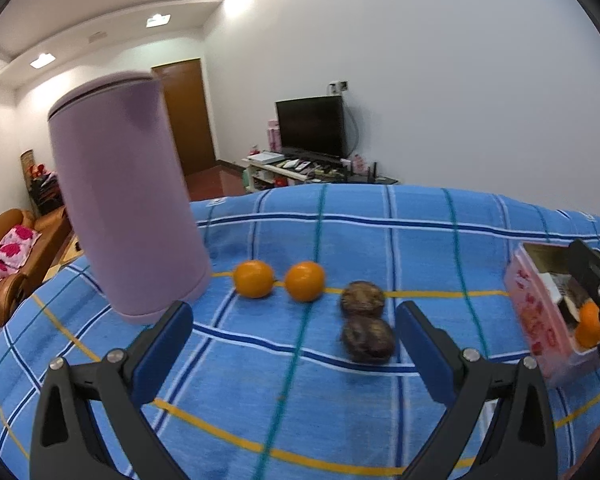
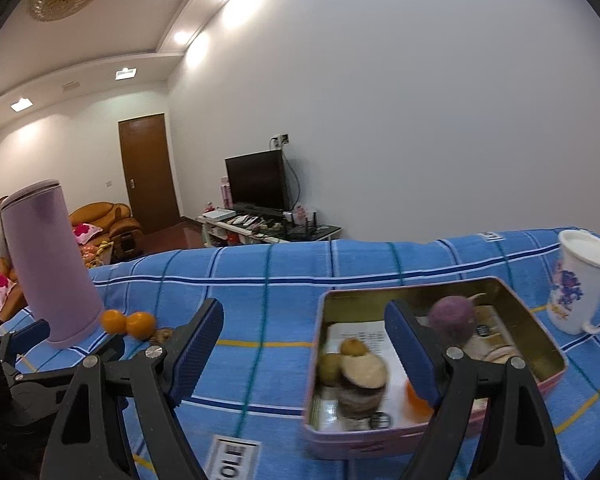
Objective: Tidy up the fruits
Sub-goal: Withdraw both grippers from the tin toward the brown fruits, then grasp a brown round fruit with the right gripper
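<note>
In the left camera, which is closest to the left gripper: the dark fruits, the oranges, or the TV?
1. Dark fruits, just ahead, by the left gripper's right finger.
2. Oranges, farther back, centre-left on the cloth.
3. TV, far across the room.

Both views are taken low and close over the blue checked cloth (image 1: pixel 339 240), toward the television (image 2: pixel 256 180); the purple cylinder (image 1: pixel 128 208) and oranges (image 2: pixel 128 324) are shared.

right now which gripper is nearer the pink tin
Right. The right gripper hangs open at the pink tin; the left gripper is over by the passion fruits.
</note>
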`<state>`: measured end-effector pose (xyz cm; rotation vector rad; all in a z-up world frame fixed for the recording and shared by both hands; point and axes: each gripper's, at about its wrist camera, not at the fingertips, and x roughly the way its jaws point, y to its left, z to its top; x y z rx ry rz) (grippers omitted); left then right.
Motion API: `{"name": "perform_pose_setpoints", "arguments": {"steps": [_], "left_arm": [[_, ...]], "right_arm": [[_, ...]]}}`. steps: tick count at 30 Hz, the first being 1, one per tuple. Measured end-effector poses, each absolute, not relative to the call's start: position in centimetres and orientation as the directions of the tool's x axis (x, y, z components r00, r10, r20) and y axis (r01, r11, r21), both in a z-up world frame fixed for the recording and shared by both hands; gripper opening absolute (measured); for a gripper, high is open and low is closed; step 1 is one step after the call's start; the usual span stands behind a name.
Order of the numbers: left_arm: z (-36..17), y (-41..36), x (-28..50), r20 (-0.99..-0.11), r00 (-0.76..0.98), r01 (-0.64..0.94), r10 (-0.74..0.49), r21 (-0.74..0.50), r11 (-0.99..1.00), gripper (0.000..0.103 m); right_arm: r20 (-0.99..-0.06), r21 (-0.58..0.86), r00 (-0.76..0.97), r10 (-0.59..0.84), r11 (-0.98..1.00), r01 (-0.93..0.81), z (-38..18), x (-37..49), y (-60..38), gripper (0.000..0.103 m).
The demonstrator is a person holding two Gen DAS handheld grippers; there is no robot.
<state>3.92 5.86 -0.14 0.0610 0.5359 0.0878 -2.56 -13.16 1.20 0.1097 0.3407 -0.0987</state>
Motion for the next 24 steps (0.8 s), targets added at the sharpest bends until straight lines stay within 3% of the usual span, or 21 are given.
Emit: {"name": "perform_pose_setpoints", "arguments": {"steps": [12, 21, 24], "left_arm": [[-1.0, 11.9, 5.7, -0.565, 0.802, -0.187, 0.191, 0.067, 0.98, 0.103], [-1.8, 17.2, 6.3, -0.614, 0.732, -0.313, 0.295, 0.082, 0.946, 0.103], [-2.0, 17.3, 6.5, -0.628, 0.725, -0.31, 0.283, 0.07, 0.948, 0.101]], "right_arm": [[-0.371, 0.092, 0.928, 0.016, 0.996, 0.019, 0.8, -0.5, -8.4, 0.084], [-0.553, 0.089, 0.816, 0.167, 0.986, -0.141, -0.9, 3.4, -4.1, 0.084], [-0.614, 0.108, 0.762, 0.205, 0.978, -0.176, -1.9, 4.8, -2.8, 0.071]]}}
